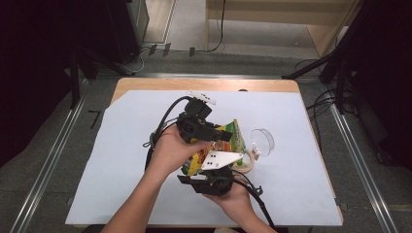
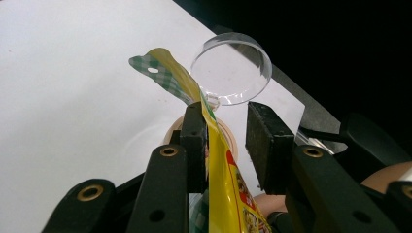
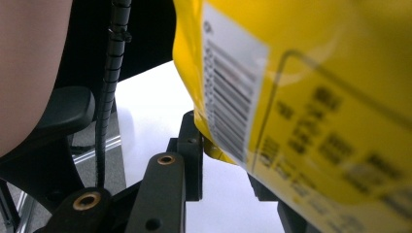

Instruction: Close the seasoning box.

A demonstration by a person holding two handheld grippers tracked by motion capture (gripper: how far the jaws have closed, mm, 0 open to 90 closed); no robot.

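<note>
1. I hold the yellow snack bag [image 1: 227,137] up in the air, over the middle of the white table [image 1: 121,160]. I come at it from both ends so I can work on it with two tools.
2. My left gripper [image 2: 226,109] is at the top of the bag, near the green checked corner. Its jaws are a little way apart. The thin top edge runs between them and leans on one jaw. There is a gap to the other jaw, so this tool isn't squeezing the bag.
3. My right gripper [image 1: 206,171] comes up from below, at the bottom end of the bag. In the right gripper view, a bottom corner of the bag sits right against one jaw.
4. The bag covers my other right jaw, so I cannot tell if that tool is pinching the bag or just standing next to it.
5. A clear round lid [image 2: 231,68] lies on the table just past the bag. A tan tape roll [image 1: 245,162] lies beside it. I think both are put aside, out of the way.
6. In the high view my hands and tools cover most of the bag. I cannot see if it is open or sealed.
7. The words on the back of the bag are blurry. I can make out a barcode, but I cannot read the rest.
8. My jaws hide most of the tape roll in the left gripper view.
</note>
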